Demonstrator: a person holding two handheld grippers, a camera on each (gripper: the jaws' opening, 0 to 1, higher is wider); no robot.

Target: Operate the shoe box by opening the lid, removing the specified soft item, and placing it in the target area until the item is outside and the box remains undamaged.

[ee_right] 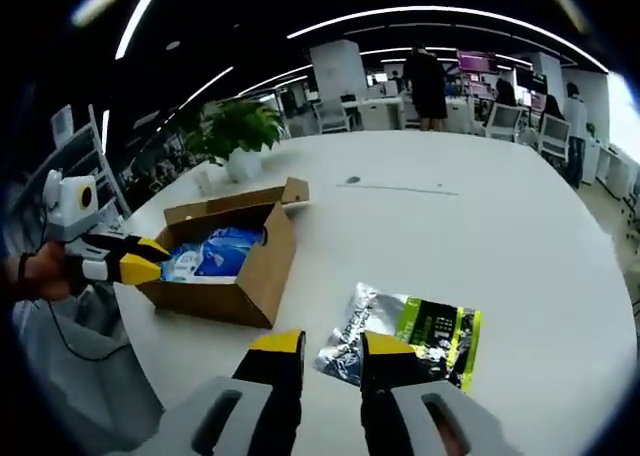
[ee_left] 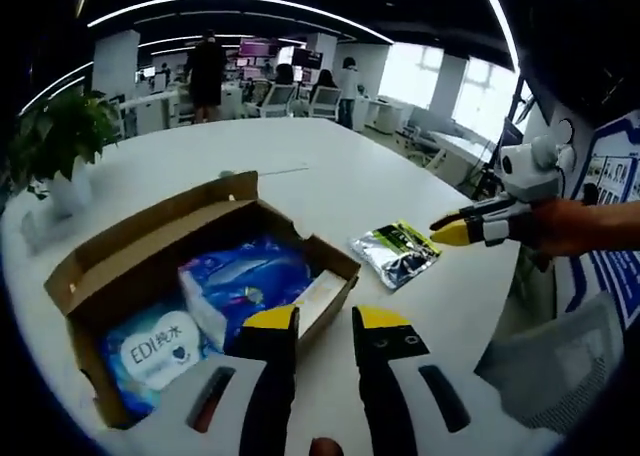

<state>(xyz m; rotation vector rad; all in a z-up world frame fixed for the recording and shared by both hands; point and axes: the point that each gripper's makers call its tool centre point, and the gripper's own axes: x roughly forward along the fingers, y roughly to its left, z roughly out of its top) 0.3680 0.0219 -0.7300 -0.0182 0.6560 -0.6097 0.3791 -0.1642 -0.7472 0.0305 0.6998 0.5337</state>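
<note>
An open cardboard shoe box (ee_left: 110, 256) lies on the white table, its lid flap folded back. Inside are a blue soft pack (ee_left: 250, 281) and a white-and-blue "EDI" pack (ee_left: 155, 351). My left gripper (ee_left: 325, 321) hovers open at the box's near right corner, nothing between its yellow tips. A silver and green pouch (ee_left: 397, 251) rests on the table right of the box. In the right gripper view that pouch (ee_right: 410, 334) lies just beyond my open right gripper (ee_right: 332, 344), apart from it. The box (ee_right: 250, 276) sits to the left, and the left gripper (ee_right: 145, 259) is beside it.
A potted plant (ee_left: 60, 136) stands at the table's far left edge. The right gripper (ee_left: 455, 228), held by a hand, hangs above the table's right edge. A grey chair (ee_left: 560, 366) is below it. People and desks fill the office behind the table.
</note>
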